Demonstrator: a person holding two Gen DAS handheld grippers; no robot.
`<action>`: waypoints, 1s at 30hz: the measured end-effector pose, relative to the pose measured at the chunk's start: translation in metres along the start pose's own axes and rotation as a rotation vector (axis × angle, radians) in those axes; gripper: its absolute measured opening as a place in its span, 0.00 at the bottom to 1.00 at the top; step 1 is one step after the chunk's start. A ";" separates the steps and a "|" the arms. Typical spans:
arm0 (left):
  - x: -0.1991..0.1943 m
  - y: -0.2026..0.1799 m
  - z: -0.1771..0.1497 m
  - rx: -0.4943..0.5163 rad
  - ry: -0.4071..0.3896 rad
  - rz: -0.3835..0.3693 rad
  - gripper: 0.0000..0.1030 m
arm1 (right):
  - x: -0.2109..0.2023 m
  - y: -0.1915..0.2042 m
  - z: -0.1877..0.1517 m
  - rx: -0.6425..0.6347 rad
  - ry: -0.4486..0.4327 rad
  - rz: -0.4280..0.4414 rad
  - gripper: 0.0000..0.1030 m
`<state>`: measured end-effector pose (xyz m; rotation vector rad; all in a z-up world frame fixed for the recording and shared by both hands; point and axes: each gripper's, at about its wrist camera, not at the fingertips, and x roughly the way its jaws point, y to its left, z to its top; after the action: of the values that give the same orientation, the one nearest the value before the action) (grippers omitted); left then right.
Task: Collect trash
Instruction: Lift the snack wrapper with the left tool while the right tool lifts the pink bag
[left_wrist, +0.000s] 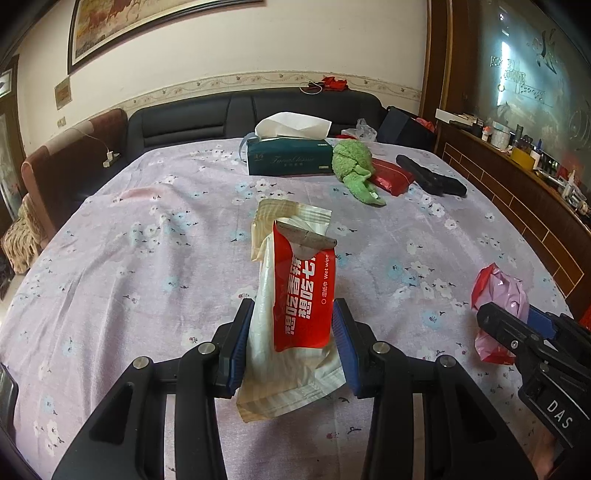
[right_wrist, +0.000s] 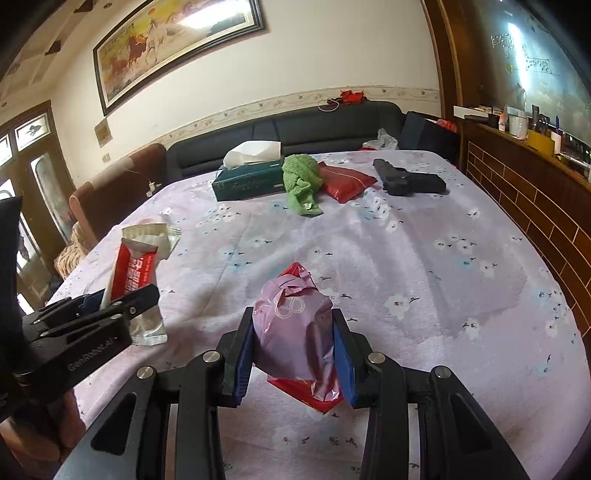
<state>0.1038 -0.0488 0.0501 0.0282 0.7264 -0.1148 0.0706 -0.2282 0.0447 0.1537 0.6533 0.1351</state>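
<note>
A red and white wet-wipe packet (left_wrist: 295, 295) is clamped upright between the blue pads of the left hand-held gripper (left_wrist: 293, 343), raised above the floral-clothed worktop (left_wrist: 147, 258) at its near left. At the near right, a crumpled pink and red plastic bag (right_wrist: 295, 332) is gripped by the right hand-held gripper (right_wrist: 293, 350), its jaws closed against the bag's sides. Along the far edge of the worktop, a green tissue box (left_wrist: 290, 158) is seen, with a green cloth (left_wrist: 352, 166) just beside it, a red pouch (left_wrist: 391, 177) touching the cloth, and a black toy pistol (left_wrist: 430, 175) further right. A dark sofa (left_wrist: 258, 110) is seen beyond the worktop.
</note>
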 end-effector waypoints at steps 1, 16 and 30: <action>0.000 0.000 0.000 0.002 -0.001 0.003 0.39 | 0.000 0.000 -0.001 0.002 0.000 -0.002 0.40; -0.002 -0.003 -0.003 0.019 -0.012 0.017 0.39 | 0.005 0.000 -0.002 0.015 0.022 0.007 0.40; -0.001 -0.004 -0.003 0.028 -0.015 0.030 0.39 | 0.005 0.001 -0.003 0.012 0.023 0.018 0.40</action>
<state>0.1008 -0.0530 0.0484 0.0646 0.7090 -0.0961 0.0726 -0.2263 0.0398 0.1699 0.6758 0.1509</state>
